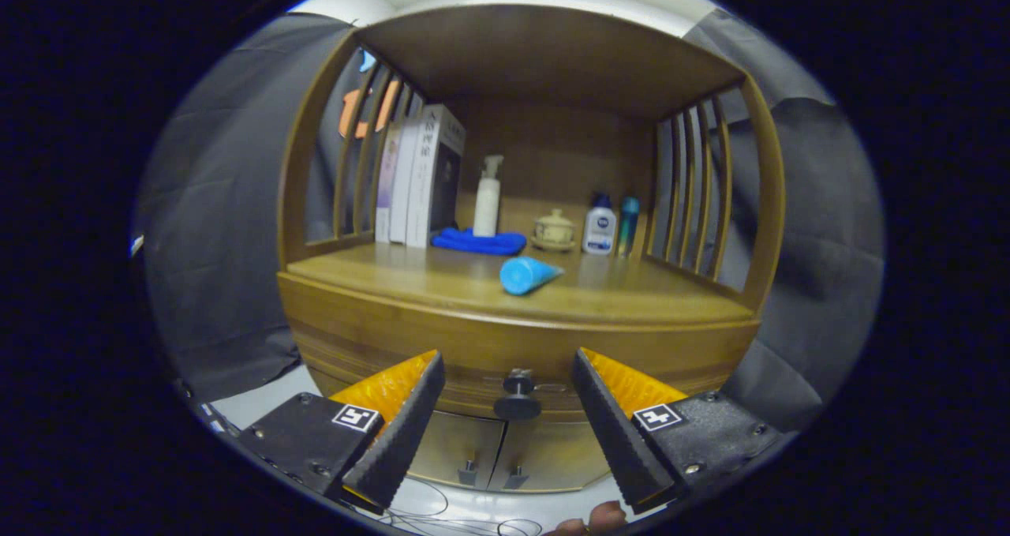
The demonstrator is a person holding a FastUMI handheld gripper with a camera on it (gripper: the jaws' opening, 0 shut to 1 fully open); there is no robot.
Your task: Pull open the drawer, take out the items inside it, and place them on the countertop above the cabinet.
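a wooden cabinet point(521, 339) with slatted sides point(694, 196) stands on a pale floor point(252, 402) before black cloth walls point(213, 228).

We see books point(418, 177) upright beside left slats, white pump bottle point(487, 198) behind folded blue cloth point(478, 242), small lidded ceramic pot point(554, 229), white lotion bottle point(600, 225), teal bottle point(628, 223) near right slats.

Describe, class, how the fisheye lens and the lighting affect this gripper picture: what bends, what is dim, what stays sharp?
Gripper view: the countertop edge and the cabinet's side posts bow outward. The shelf's back is dim under its roof; the blue tube is evenly lit, without glare. The drawer knob reads sharp, seen in the gap of the open gripper, whose fingers loom large.
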